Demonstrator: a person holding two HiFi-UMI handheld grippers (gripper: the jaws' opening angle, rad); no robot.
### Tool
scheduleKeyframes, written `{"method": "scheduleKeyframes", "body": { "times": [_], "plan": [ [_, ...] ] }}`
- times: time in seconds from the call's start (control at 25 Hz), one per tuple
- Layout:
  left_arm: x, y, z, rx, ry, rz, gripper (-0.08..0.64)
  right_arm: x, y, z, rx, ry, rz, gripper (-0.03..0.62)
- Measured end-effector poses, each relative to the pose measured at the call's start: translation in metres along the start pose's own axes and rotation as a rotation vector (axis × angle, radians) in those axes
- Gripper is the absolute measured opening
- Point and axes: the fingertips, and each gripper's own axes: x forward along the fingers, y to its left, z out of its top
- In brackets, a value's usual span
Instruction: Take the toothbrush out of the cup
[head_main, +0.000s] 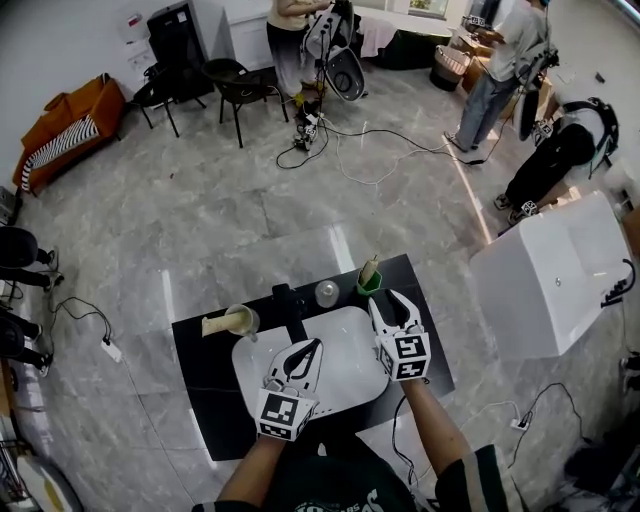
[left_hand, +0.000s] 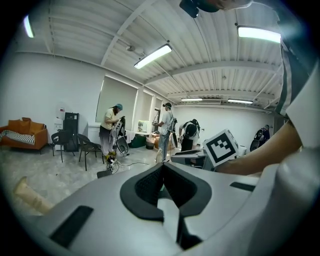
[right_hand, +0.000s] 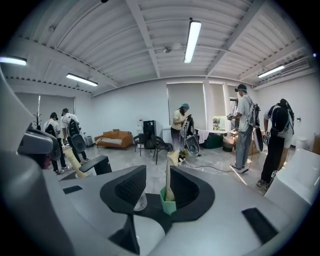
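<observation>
Task item: toothbrush (head_main: 370, 267), pale cream, slim and tapering. Stands nearly upright in green cup (head_main: 369, 285), top end well above the rim. Cup small, smooth and opaque, at the far right of black table (head_main: 205, 390), just off the far edge of white tray (head_main: 350, 360).

Tool: right gripper (head_main: 395, 303). White shell, black ribbed pads, marker cube at the rear. Jaws apart, pads pressing on nothing. Lies over the tray's right edge, tips just short of the cup. Along its own jaws, cup and toothbrush framed in the gap, closer to the right pad, untouched.

Tool: left gripper (head_main: 317, 345). Same build. Jaws closed together, tips meeting, nothing clamped. Over the middle of the tray, well apart from the cup.

Neighbours on the table: clear round glass (head_main: 327, 293), just left of the green cup. Black block (head_main: 287, 298), matte, further left. Tipped clear cup (head_main: 240, 321) at the tray's far left corner, with cream tube (head_main: 215, 325) sticking out sideways.

Surroundings: glossy grey marbled floor (head_main: 200, 220). White box (head_main: 555, 285), smooth, right of the table. Orange sofa (head_main: 70, 125) and black chairs (head_main: 235, 85) at far left. Loose cables (head_main: 380, 150) across the floor. Several people (head_main: 500, 60) at the far side.
</observation>
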Motion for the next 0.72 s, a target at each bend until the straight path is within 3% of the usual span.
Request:
{"method": "scheduleKeyframes", "body": {
  "times": [0.28, 0.72],
  "plan": [
    [-0.006, 0.006, -0.009, -0.01, 0.025, 0.03, 0.011, 0.044, -0.014, -0.034, -0.003, 0.092, -0.011, 0.17],
    [-0.014, 0.022, -0.029, -0.013, 0.065, 0.068, 0.011, 0.091, -0.036, -0.056, 0.024, 0.144, -0.145, 0.173]
  ]
}}
